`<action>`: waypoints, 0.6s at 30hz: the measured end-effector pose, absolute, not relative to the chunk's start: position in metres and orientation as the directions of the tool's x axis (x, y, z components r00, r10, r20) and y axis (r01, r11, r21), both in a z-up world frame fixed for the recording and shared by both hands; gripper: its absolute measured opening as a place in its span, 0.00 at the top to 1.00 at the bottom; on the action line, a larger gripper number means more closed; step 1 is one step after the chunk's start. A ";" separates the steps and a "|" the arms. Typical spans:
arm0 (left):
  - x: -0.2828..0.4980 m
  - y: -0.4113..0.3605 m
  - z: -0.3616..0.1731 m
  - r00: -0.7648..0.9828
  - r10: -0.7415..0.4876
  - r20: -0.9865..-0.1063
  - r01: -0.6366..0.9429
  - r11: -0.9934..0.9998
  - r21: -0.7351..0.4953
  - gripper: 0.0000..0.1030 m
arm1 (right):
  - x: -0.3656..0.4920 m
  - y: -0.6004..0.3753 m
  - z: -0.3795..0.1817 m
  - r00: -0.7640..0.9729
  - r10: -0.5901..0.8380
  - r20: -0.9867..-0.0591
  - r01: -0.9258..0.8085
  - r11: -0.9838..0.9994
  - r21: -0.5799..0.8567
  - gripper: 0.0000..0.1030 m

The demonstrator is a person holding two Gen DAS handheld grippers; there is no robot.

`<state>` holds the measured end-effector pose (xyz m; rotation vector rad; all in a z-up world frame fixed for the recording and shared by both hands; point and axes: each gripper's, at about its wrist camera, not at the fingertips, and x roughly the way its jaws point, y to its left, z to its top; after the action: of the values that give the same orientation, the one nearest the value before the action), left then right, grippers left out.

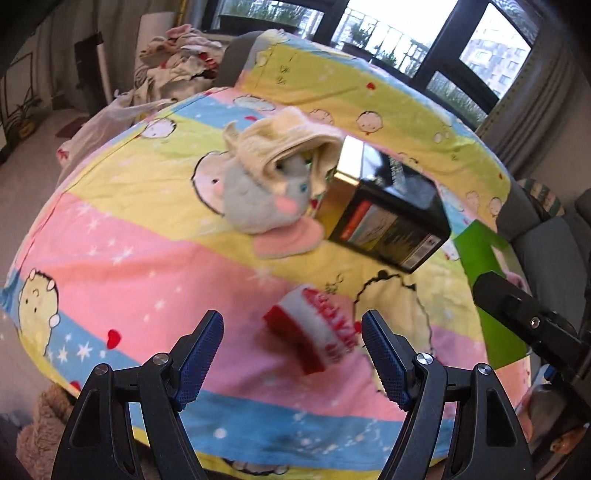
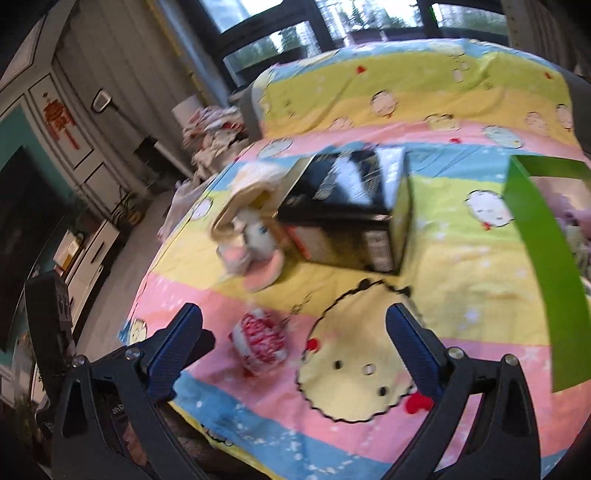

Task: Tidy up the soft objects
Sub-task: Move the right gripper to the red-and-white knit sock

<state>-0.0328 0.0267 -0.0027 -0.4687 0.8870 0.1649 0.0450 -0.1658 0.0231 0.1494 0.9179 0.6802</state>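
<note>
Left gripper (image 1: 291, 354) and right gripper (image 2: 295, 349) both angled downward, fingers spread wide, nothing held.

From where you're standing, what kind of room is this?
Probably a living room in a home: a sofa-like seat under a cartoon-print sheet, tall windows behind it, a heap of clothes at the far end, and a grey plush toy.

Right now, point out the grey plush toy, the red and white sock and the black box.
grey plush toy (image 1: 258, 199), left wrist view, on its grey body.
red and white sock (image 1: 310, 328), left wrist view, on its white middle.
black box (image 2: 347, 192), right wrist view, on its top face.
</note>
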 end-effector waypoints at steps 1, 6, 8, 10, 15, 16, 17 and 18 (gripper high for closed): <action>-0.034 0.028 -0.006 0.621 -0.062 -0.781 -0.328 0.885 -0.331 0.25 | 0.044 -0.160 0.019 0.393 0.612 -0.686 -0.491 0.771 0.406 0.05; -0.034 0.030 -0.025 0.580 -0.039 -0.814 -0.343 0.895 -0.287 0.25 | 0.044 -0.136 -0.004 0.277 0.642 -0.715 -0.519 0.726 0.451 0.14; -0.031 0.029 -0.034 0.563 -0.079 -0.822 -0.330 0.891 -0.311 0.25 | 0.044 -0.125 -0.015 0.251 0.634 -0.732 -0.527 0.724 0.446 0.21; -0.028 0.027 -0.040 0.557 -0.114 -0.823 -0.317 0.886 -0.337 0.25 | 0.045 -0.117 -0.023 0.230 0.625 -0.746 -0.526 0.725 0.445 0.28; -0.025 0.021 -0.049 0.539 -0.116 -0.834 -0.319 0.889 -0.330 0.27 | 0.051 -0.098 -0.045 0.158 0.613 -0.774 -0.532 0.713 0.456 0.42; -0.024 0.020 -0.049 0.539 -0.117 -0.834 -0.311 0.893 -0.326 0.29 | 0.052 -0.097 -0.048 0.150 0.612 -0.776 -0.533 0.711 0.458 0.44; -0.024 0.019 -0.049 0.541 -0.119 -0.832 -0.304 0.896 -0.325 0.29 | 0.053 -0.095 -0.051 0.139 0.614 -0.777 -0.530 0.709 0.465 0.46; -0.024 0.017 -0.049 0.544 -0.121 -0.830 -0.296 0.898 -0.325 0.31 | 0.054 -0.095 -0.052 0.131 0.615 -0.777 -0.528 0.707 0.471 0.46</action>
<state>-0.0237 0.0171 -0.0495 -0.4628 0.9991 0.1087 0.0536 -0.0949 -0.0519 0.0890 1.1759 0.8312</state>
